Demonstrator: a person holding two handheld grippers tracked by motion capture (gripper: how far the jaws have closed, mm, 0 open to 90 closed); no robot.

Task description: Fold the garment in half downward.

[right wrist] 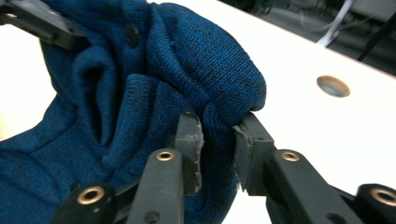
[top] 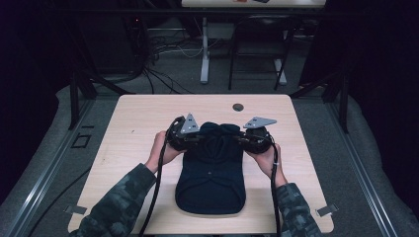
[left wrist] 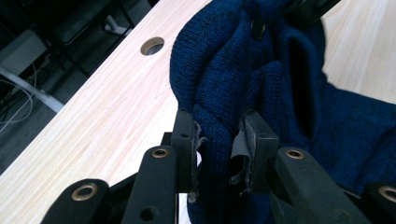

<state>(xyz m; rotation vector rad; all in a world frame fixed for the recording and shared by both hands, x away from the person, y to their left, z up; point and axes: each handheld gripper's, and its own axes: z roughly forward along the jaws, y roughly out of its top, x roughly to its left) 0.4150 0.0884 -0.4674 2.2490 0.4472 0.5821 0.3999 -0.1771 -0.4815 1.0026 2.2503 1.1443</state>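
Both forearms reach in from the near edge, hands level and facing inward. Left gripper (left wrist: 217, 142) is clamped tight; right gripper (right wrist: 217, 149) is clamped too, seemingly just as firmly.

Garment (top: 211, 182) lies mid-table (top: 138, 123) before me; my left gripper (top: 190, 140) grips its far left edge, my right gripper (top: 247, 139) its far right; hole (top: 238, 107) behind.

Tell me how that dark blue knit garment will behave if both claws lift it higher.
The blue knit garment will probably sag between the left claw and right claw, since it already bunches into soft folds. Its coarse knit likely resists slipping.
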